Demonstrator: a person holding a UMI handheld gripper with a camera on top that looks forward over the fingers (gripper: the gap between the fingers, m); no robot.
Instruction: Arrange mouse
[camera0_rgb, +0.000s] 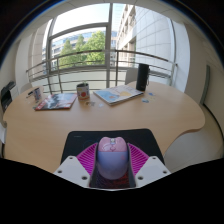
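A pale mouse (112, 155) is seen between the pink pads (88, 158) of the hand-held gripper (112, 172), apparently clamped from both sides, above a black mat (80, 140) on the worktop (60, 125). The carrying or placing step is judged to be in hand. Next, the mouse should be set squarely on the mat and freed.

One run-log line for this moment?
gripper: shut on mouse | mouse over black mat | beyond: can, laptop
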